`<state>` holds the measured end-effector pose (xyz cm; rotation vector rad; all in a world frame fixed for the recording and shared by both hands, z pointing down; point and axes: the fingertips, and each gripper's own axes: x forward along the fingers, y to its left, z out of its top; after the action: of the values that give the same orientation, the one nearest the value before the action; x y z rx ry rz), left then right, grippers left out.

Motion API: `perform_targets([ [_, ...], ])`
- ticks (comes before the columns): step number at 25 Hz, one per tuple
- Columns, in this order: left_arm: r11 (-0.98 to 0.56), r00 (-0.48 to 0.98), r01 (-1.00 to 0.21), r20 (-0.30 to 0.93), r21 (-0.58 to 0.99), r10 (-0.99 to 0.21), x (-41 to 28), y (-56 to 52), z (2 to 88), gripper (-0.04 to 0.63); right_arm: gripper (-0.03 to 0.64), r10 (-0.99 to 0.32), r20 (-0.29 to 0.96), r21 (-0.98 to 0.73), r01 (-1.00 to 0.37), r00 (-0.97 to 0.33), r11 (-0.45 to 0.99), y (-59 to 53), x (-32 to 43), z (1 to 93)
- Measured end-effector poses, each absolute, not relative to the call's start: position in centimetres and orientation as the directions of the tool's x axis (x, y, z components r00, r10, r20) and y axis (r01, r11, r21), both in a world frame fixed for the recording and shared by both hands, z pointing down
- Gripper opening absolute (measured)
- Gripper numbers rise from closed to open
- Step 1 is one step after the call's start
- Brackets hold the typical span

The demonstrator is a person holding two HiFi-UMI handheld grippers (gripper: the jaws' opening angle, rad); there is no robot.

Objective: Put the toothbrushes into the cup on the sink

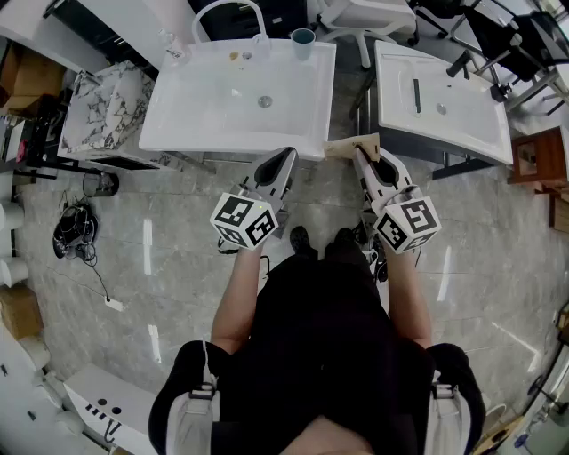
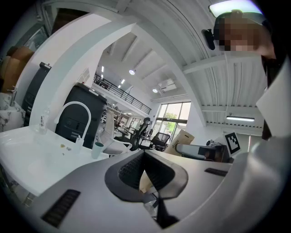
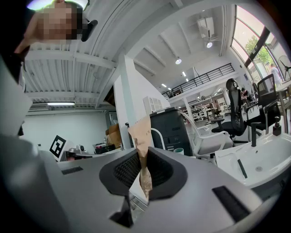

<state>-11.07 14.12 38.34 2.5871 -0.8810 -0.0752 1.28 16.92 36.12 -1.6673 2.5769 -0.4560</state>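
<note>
Toothbrushes: none shows bare in any view. By judgement they are inside the flat tan paper packet [image 1: 351, 145], which is held over the grey stone floor [image 1: 178, 240], just in front of the near right corner of the white ceramic sink [image 1: 178, 124].

Right gripper [image 1: 360, 153]: jaws narrow, clamped on the packet's lower part; the packet stands up from between the pads. Left gripper [image 1: 286, 155]: jaws drawn together, nothing gripped, tip near the packet's left end but apart from it.

Small teal cup [image 1: 302, 42]: upright at the sink's back right corner, beside the white arched faucet [image 1: 229, 11], well apart from both grippers.

Neighbouring white basin [image 1: 444, 107]: a dark slim stick [image 1: 416, 94] lies on it; whether it is a brush cannot be told.

Risks noted:
- The grip is on a thin paper edge only; a pull by the left gripper may tear the paper or slide it out.
- The packet hangs off the sink, so anything released there falls to the floor.
- The cup looks light and sits close to the rim; a brush pushed in at a slant may tip it.
</note>
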Motion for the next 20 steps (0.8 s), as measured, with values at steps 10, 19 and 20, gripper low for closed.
perform_targets([
  [10, -0.712, 0.789, -0.584, 0.067, 0.389, -0.61, -12.4, 14.8, 38.0, 0.009, 0.054, -0.881, 0.105, -0.285, -0.863, -0.46, 0.417, 17.2, -0.6, 35.6],
  [19, -0.702, 0.782, -0.592, 0.07, 0.396, -0.62, -14.1, 15.2, 38.4, 0.009, 0.055, -0.876, 0.091, -0.322, -0.846, -0.474, 0.425, 17.1, -2.1, 35.7],
  [20, -0.701, 0.782, -0.592, 0.073, 0.398, -0.619, -14.1, 15.2, 38.5, 0.008, 0.055, -0.875, 0.092, -0.324, -0.845, -0.475, 0.425, 17.2, -2.1, 35.8],
])
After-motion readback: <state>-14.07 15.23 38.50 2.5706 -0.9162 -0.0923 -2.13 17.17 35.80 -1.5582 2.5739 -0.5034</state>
